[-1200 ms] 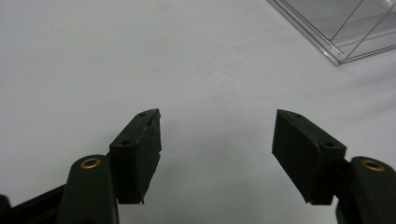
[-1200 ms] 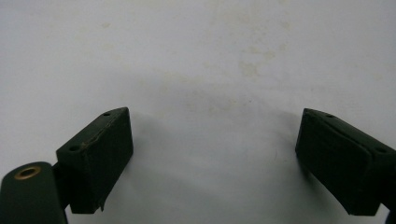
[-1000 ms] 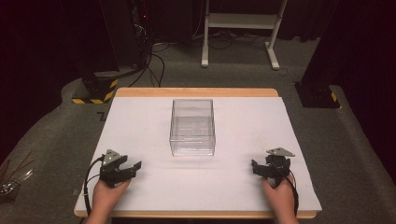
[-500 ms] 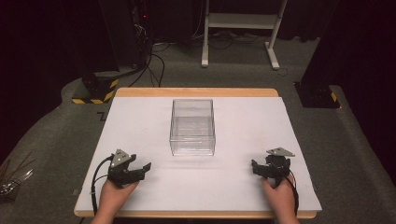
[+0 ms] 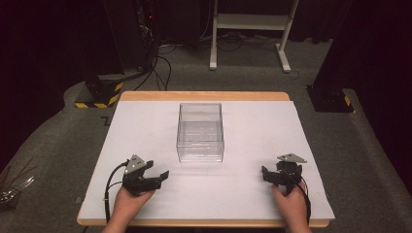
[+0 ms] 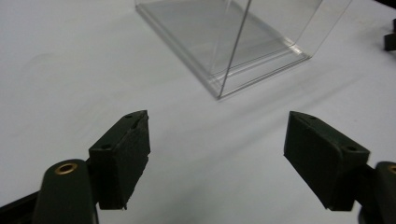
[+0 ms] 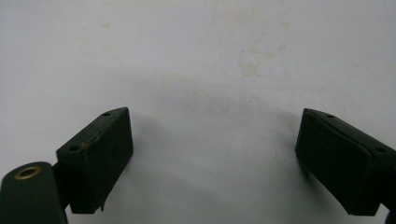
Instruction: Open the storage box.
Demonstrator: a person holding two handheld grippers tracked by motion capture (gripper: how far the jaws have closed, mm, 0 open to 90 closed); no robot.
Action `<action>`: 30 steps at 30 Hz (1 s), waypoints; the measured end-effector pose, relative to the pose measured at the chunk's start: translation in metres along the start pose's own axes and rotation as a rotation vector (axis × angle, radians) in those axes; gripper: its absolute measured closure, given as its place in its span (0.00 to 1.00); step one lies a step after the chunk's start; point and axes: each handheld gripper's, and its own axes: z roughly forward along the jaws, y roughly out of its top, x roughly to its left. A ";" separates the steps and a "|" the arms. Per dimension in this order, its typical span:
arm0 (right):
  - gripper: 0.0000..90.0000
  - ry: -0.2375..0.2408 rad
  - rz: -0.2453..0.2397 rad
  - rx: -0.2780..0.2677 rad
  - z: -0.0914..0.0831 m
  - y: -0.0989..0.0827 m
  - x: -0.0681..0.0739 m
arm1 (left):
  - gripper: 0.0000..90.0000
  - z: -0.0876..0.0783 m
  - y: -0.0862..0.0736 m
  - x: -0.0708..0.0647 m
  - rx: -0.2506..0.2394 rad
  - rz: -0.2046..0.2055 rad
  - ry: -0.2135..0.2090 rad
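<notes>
Fingers (image 6: 122, 158) of the left gripper (image 5: 158, 178) stand wide apart with nothing between them, only bare white bench surface showing in the gap. In the left gripper view they point toward a near corner of a clear plastic box (image 6: 243, 42), which sits ahead of them and apart from both pads. The right gripper (image 5: 266, 174) is likewise spread wide and holds nothing; in the right gripper view its two black pads (image 7: 98, 158) frame a stretch of white surface marked with faint yellowish stains (image 7: 247, 67).

From the high view, the clear plastic box (image 5: 200, 132) stands upright and open-topped near the middle of the white-covered bench (image 5: 145, 121), with nothing visible inside it. The left gripper rests near the front left edge, held in the person's left hand (image 5: 128, 201), its fingers angled to the right and toward the box. The right gripper sits near the front right edge in the right hand (image 5: 291, 204), a grey three-cornered plate (image 5: 291, 158) on top of it. Both grippers are well apart from the box and from each other. Beyond the bench, dark cables (image 5: 160, 65) lie on the grey floor beside a white metal stand (image 5: 250, 24).
</notes>
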 end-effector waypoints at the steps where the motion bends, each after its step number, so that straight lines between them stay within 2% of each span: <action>1: 0.12 0.000 0.000 0.000 0.000 0.000 0.000 | 0.25 0.001 0.001 -0.003 -0.005 0.001 -0.007; 4: 0.12 -0.002 -0.001 0.000 0.000 0.000 0.000 | 0.26 0.002 0.003 -0.007 -0.013 0.005 -0.025; 5: 0.12 -0.002 0.000 0.000 0.000 0.000 0.000 | 0.26 0.003 0.005 -0.011 -0.015 0.004 -0.050; 10: 0.12 -0.001 0.000 -0.001 0.000 0.000 0.000 | 0.27 0.007 0.012 -0.020 -0.021 0.022 -0.078; 17: 0.12 -0.002 -0.001 -0.001 0.000 0.000 0.000 | 0.28 0.014 0.022 -0.030 -0.030 0.044 -0.096; 30: 0.12 -0.002 -0.001 -0.001 0.000 0.000 0.000 | 0.28 0.033 0.031 -0.040 -0.033 0.040 -0.120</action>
